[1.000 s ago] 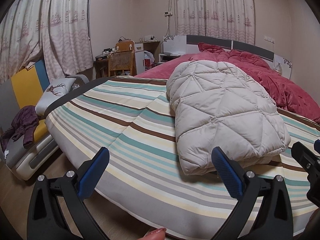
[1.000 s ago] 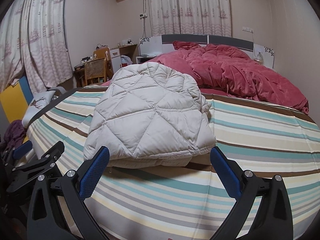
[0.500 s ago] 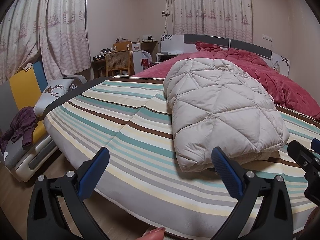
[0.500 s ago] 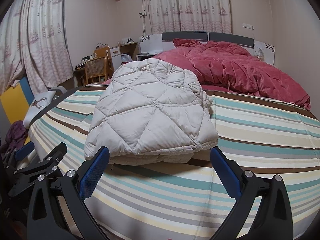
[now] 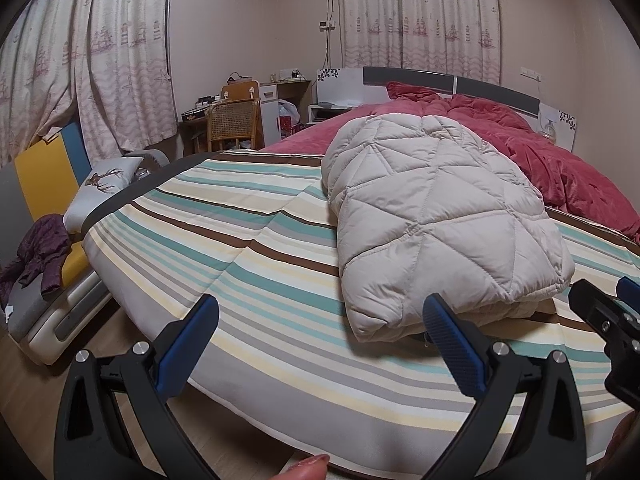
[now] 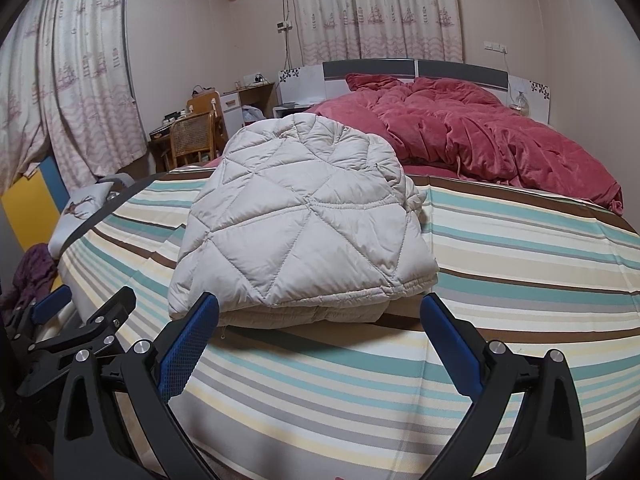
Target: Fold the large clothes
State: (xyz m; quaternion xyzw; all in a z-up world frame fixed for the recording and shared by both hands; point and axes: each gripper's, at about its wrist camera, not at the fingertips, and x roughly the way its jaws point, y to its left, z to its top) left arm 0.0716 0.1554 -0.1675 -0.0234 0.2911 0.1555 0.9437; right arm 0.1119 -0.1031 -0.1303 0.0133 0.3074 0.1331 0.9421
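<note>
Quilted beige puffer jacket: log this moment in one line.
quilted beige puffer jacket: folded, lying on striped bedsheet | left gripper: open, empty | right gripper: open, empty, facing jacket's near edge

Surface: I see a bed (image 6: 520,240) with a grey-panelled headboard (image 6: 416,70).
Cover: a striped sheet (image 5: 224,248) in teal, brown, cream and grey is spread over the near half, reaching the foot edge.
On the sheet: a folded cream quilted jacket (image 6: 304,220) lies flat near the middle, edges stacked toward me.
Far half: a crumpled red duvet (image 6: 480,136) is heaped up to the headboard, just behind the jacket.
</note>
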